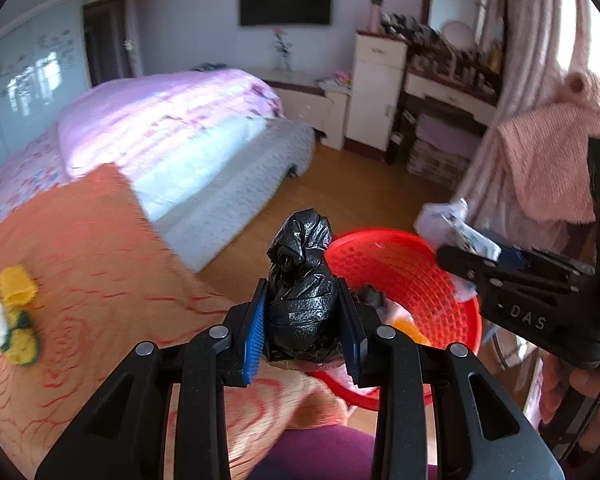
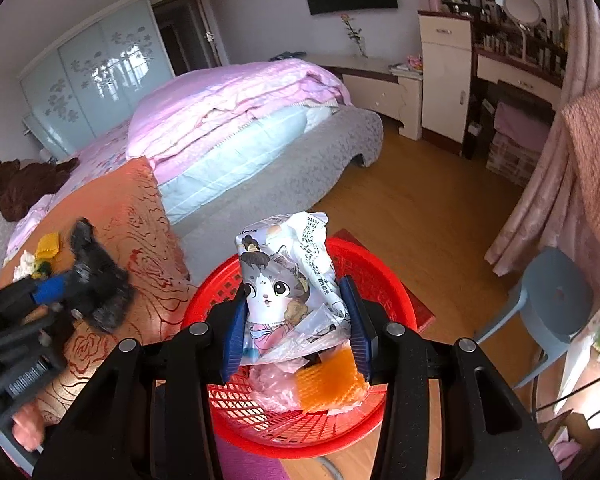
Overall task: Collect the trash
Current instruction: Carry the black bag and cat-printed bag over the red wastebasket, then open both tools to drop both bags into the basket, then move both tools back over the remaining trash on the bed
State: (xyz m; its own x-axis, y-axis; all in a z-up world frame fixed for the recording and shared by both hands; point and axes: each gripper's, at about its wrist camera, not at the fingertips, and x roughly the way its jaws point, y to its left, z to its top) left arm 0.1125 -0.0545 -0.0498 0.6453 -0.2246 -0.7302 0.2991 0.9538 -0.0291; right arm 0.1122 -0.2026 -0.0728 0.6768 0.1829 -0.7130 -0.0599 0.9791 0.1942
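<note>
From your left wrist view, your left gripper (image 1: 304,316) pinches a knotted black trash bag (image 1: 302,296) between its blue fingers (image 1: 255,340), held at the near rim of the red basket (image 1: 404,264), with part of the bag over the orange bedspread (image 1: 84,248). If you let go here, the bag could catch the rim and roll onto the bed or the floor; carry it further over the basket first. From your right wrist view, your right gripper (image 2: 296,320) pinches a cat-print snack wrapper (image 2: 284,284) directly above the basket, where an orange net (image 2: 332,384) and pink plastic (image 2: 272,388) already lie. The wrapper is light and crinkled, so it may cling to a finger or drift outside. Your two grippers are near each other; they could collide.
</note>
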